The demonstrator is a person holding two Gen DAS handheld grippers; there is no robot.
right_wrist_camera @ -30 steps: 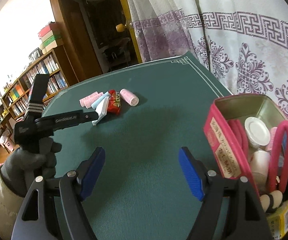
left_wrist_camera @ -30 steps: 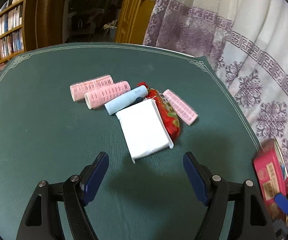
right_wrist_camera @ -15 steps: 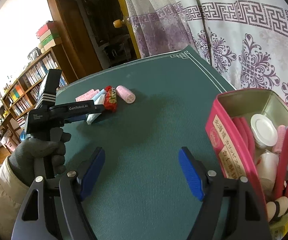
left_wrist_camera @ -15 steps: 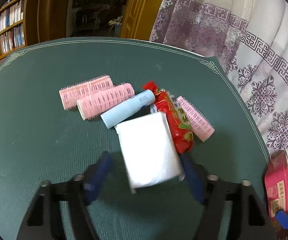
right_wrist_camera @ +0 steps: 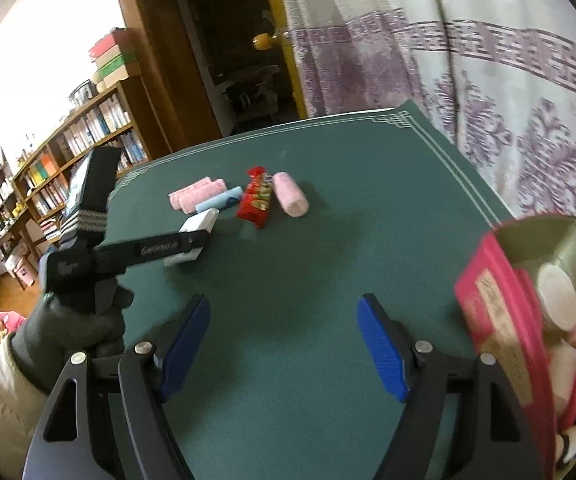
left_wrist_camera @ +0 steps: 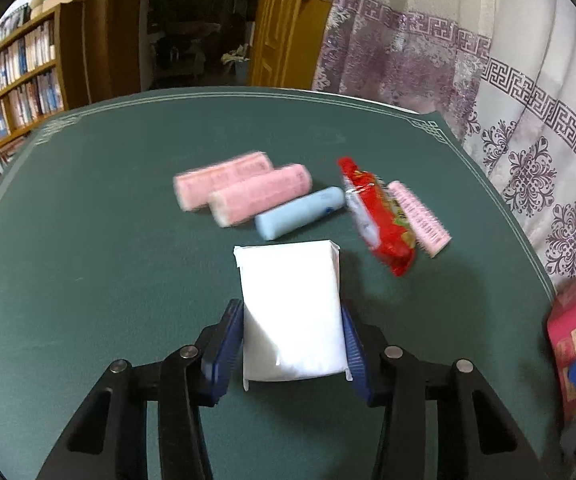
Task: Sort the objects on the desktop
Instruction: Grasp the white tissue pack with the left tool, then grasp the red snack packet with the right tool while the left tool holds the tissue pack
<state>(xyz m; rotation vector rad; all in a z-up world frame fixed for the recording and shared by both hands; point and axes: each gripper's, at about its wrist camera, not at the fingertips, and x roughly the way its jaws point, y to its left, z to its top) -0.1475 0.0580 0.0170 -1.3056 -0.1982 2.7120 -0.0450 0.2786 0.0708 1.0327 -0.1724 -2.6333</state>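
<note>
A white tissue pack [left_wrist_camera: 291, 304] lies on the green table mat [left_wrist_camera: 88, 264], just in front of a small pile. My left gripper [left_wrist_camera: 289, 312] has the pack between its blue pads; the jaws are closing and both pads touch its long sides. The pile holds two pink hair rollers [left_wrist_camera: 224, 184], a light blue tube [left_wrist_camera: 299, 212], a red snack packet [left_wrist_camera: 379, 220] and a third pink roller [left_wrist_camera: 419, 218]. In the right wrist view the left gripper [right_wrist_camera: 198, 240] sits on the pack [right_wrist_camera: 202, 218], held by a gloved hand [right_wrist_camera: 76, 320]. My right gripper [right_wrist_camera: 284, 308] hangs open over bare mat.
A pink tin box [right_wrist_camera: 495, 304] with several small items inside stands at the right edge of the table, also seen in the left view as the pink tin box [left_wrist_camera: 571, 340]. A patterned curtain [right_wrist_camera: 487, 100] hangs behind the table; bookshelves [right_wrist_camera: 68, 148] stand to the left.
The left gripper moved forward over the white pack and its jaws came together onto it; the pack now sits straight and apart from the pile. The right gripper drifted sideways, still open.
</note>
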